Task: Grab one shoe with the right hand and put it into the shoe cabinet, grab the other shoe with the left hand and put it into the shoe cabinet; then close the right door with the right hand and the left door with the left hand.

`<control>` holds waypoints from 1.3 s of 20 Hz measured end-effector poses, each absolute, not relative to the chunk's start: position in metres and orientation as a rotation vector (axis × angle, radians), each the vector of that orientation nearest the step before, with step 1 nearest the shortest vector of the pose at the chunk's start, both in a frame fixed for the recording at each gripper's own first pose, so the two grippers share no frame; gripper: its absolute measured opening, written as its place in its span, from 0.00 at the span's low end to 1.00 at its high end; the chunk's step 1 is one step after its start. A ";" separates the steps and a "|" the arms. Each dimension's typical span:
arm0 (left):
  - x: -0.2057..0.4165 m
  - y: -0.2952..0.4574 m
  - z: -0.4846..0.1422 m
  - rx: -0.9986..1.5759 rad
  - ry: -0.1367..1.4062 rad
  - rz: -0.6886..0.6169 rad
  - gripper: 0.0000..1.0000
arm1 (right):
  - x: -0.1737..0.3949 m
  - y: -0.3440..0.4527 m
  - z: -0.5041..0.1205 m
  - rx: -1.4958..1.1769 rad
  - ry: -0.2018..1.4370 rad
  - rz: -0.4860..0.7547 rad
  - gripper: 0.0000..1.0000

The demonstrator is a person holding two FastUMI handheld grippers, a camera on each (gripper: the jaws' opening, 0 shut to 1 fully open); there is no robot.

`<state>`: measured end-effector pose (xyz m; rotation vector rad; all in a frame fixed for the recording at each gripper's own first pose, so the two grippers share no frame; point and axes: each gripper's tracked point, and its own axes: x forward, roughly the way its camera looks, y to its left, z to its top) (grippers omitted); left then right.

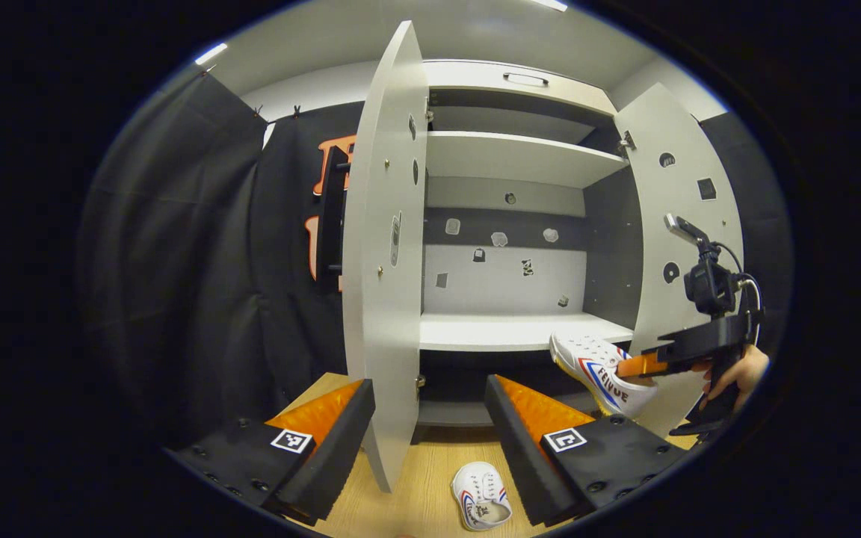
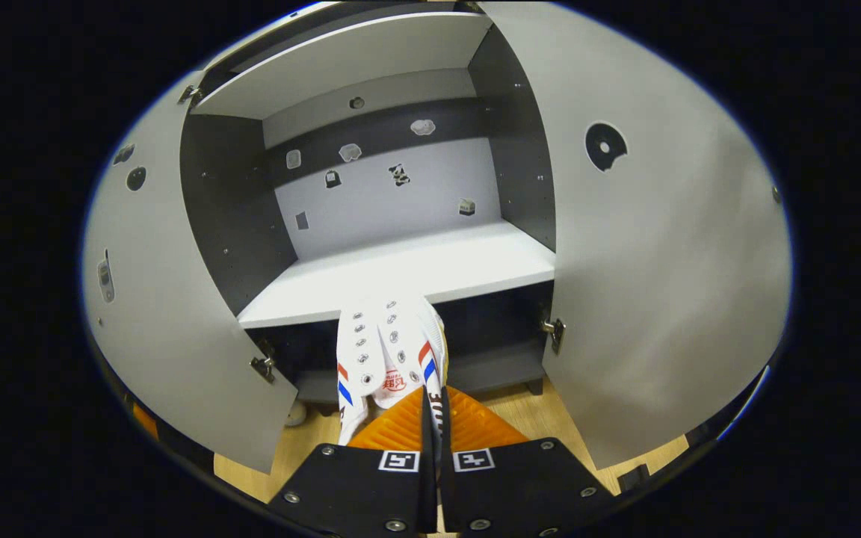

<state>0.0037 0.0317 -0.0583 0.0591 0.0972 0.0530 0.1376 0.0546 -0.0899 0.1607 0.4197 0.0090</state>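
Observation:
A white shoe (image 2: pixel 389 351) with red and blue stripes hangs toe-first in front of the cabinet's middle shelf (image 2: pixel 400 273), and my right gripper (image 2: pixel 430 418) is shut on its side wall. The left gripper view shows that same shoe (image 1: pixel 601 372) and the right gripper (image 1: pixel 643 365) at the cabinet's right side, a hand (image 1: pixel 737 373) behind it. The second white shoe (image 1: pixel 481 495) lies on the wooden floor before the cabinet. My left gripper (image 1: pixel 424 418) is open above the floor, straddling the edge of the open left door (image 1: pixel 382 284).
Both cabinet doors stand wide open: the right door (image 2: pixel 662 261) and the left door (image 2: pixel 169 329) flank the shelf. An upper shelf (image 1: pixel 513 153) sits above. The cabinet stands on a wooden floor (image 1: pixel 430 478), with black cloth to the left.

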 end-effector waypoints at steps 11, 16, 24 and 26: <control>0.011 0.052 -0.069 0.050 0.112 0.099 0.97 | 0.267 0.060 -0.010 0.143 0.330 -0.020 0.02; 0.012 0.055 -0.072 0.059 0.114 0.108 0.97 | 0.320 0.056 -0.004 0.113 0.354 -0.047 0.02; 0.014 0.057 -0.078 0.052 0.128 0.118 0.97 | 0.365 0.053 -0.045 0.135 0.472 -0.077 0.02; 0.014 0.058 -0.082 0.050 0.136 0.124 0.97 | 0.365 0.055 -0.044 0.128 0.459 -0.065 0.05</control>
